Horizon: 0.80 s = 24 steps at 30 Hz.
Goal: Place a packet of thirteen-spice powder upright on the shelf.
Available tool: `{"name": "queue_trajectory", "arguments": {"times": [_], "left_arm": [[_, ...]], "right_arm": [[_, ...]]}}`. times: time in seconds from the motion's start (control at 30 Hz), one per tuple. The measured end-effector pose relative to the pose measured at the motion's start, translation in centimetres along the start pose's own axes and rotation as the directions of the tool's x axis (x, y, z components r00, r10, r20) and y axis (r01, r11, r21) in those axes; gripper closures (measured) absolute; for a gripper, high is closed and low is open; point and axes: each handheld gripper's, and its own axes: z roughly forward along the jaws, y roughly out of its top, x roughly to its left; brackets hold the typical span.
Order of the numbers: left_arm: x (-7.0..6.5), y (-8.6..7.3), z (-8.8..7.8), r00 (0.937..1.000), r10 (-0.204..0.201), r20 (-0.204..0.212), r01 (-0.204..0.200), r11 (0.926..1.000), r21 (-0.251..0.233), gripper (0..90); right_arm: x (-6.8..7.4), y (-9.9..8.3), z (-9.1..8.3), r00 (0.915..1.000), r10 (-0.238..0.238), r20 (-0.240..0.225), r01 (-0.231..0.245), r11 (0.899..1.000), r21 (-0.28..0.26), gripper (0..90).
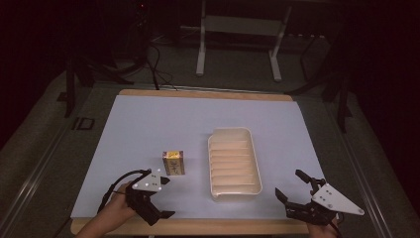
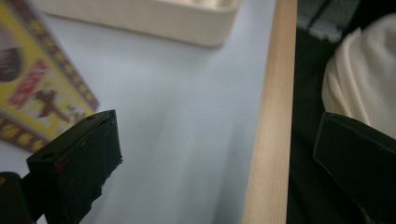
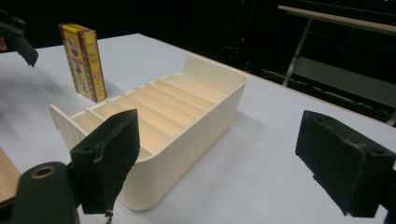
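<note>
A yellow printed box (image 1: 173,162) stands upright on the white table top, just left of a cream tray (image 1: 235,166) split by several dividers. My left gripper (image 1: 166,197) is at the table's front edge, right in front of the box, open with nothing between its jaws. In the left gripper view the box (image 2: 37,88) lies to the upper left of the gripper (image 2: 217,158). My right gripper (image 1: 291,184) sits at the front right, open and empty, aimed at the tray's near corner. In the right gripper view the tray (image 3: 187,107) and box (image 3: 84,60) stand beyond the gripper (image 3: 224,158).
The wooden front edge (image 2: 271,140) of the table runs under the left gripper, with cream cloth (image 2: 364,79) beyond it. A metal frame (image 1: 237,29) stands on the floor behind the table. White table top (image 1: 163,124) stretches behind the box and tray.
</note>
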Motion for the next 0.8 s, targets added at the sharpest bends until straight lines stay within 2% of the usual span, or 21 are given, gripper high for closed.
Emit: {"name": "queue_trajectory", "arguments": {"times": [0.1, 0.13, 0.17, 0.2, 0.23, 0.27, 0.3, 0.37, 0.43, 0.5, 0.53, 0.6, 0.67, 0.7, 0.77, 0.8], "left_arm": [[0.0, 1.0, 0.6, 0.9988, 0.013, 0.048, -0.016, 0.9976, 0.067, 0.9], [0.1, 1.7, 0.8, 0.9971, 0.02, 0.073, -0.028, 0.9934, 0.112, 0.9], [0.1, 1.7, 0.8, 0.9971, 0.02, 0.073, -0.028, 0.9934, 0.112, 0.9], [0.1, 2.3, 1.0, 0.9958, 0.035, 0.084, -0.048, 0.985, 0.166, 0.9], [0.1, 2.3, 1.0, 0.9958, 0.035, 0.084, -0.048, 0.985, 0.166, 0.9], [0.0, 2.6, 1.0, 0.9949, 0.034, 0.095, -0.052, 0.9808, 0.188, 0.9], [0.0, 2.8, 1.1, 0.9942, 0.037, 0.101, -0.058, 0.9752, 0.214, 0.9], [0.0, 3.2, 1.2, 0.9914, 0.066, 0.113, -0.095, 0.9579, 0.271, 0.9], [0.0, 3.4, 1.4, 0.9898, 0.069, 0.125, -0.105, 0.9442, 0.312, 0.9], [0.2, 3.6, 1.5, 0.9895, 0.072, 0.126, -0.111, 0.9335, 0.341, 1.0], [0.2, 3.7, 1.6, 0.9889, 0.067, 0.132, -0.111, 0.9264, 0.36, 1.0], [0.4, 3.9, 1.6, 0.9891, 0.058, 0.135, -0.106, 0.9208, 0.375, 3.3], [0.5, 4.2, 1.6, 0.9885, 0.047, 0.144, -0.102, 0.9095, 0.403, 3.3], [0.5, 4.4, 1.7, 0.9884, 0.037, 0.147, -0.098, 0.8976, 0.43, 3.3], [0.6, 4.7, 1.8, 0.9873, 0.01, 0.159, -0.084, 0.8808, 0.466, 3.3], [0.6, 4.7, 1.8, 0.9873, 0.01, 0.159, -0.084, 0.8808, 0.466, 3.3]], "right_arm": [[0.0, 0.0, 0.1, 0.9999, -0.008, -0.006, 0.008, 1.0, 0.002, 13.9], [0.0, 0.0, 0.1, 0.9999, -0.008, -0.007, 0.008, 1.0, 0.004, 13.9], [0.0, 0.0, 0.1, 0.9999, -0.007, -0.007, 0.007, 1.0, 0.003, 13.9], [0.0, 0.0, 0.1, 0.9999, -0.006, -0.008, 0.006, 1.0, 0.003, 13.9], [0.0, 0.0, 0.1, 0.9999, -0.006, -0.008, 0.006, 1.0, 0.003, 13.9], [0.0, 0.0, 0.1, 0.9999, -0.006, -0.009, 0.006, 1.0, 0.002, 13.9], [0.0, 0.0, 0.1, 0.9999, -0.006, -0.009, 0.006, 1.0, 0.002, 13.9], [0.0, 0.0, 0.1, 0.9999, -0.004, -0.013, 0.005, 1.0, 0.003, 13.9], [0.0, -0.1, 0.1, 0.9999, -0.004, -0.015, 0.004, 1.0, 0.003, 13.9], [0.0, -0.1, 0.2, 0.9998, -0.006, -0.019, 0.006, 1.0, 0.004, 13.9], [0.0, -0.1, 0.2, 0.9998, -0.007, -0.02, 0.007, 1.0, 0.005, 13.9], [0.0, 0.0, 0.1, 0.9998, -0.009, -0.02, 0.009, 1.0, 0.003, 13.9], [0.0, 0.0, 0.1, 0.9998, -0.009, -0.016, 0.009, 1.0, 0.002, 13.9], [0.0, 0.0, 0.1, 0.9999, -0.009, -0.011, 0.009, 1.0, 0.0, 13.9], [0.0, 0.0, 0.0, 1.0, -0.005, -0.007, 0.005, 1.0, -0.003, 13.9], [0.0, 0.0, 0.0, 1.0, -0.005, -0.007, 0.005, 1.0, -0.003, 13.9]]}}
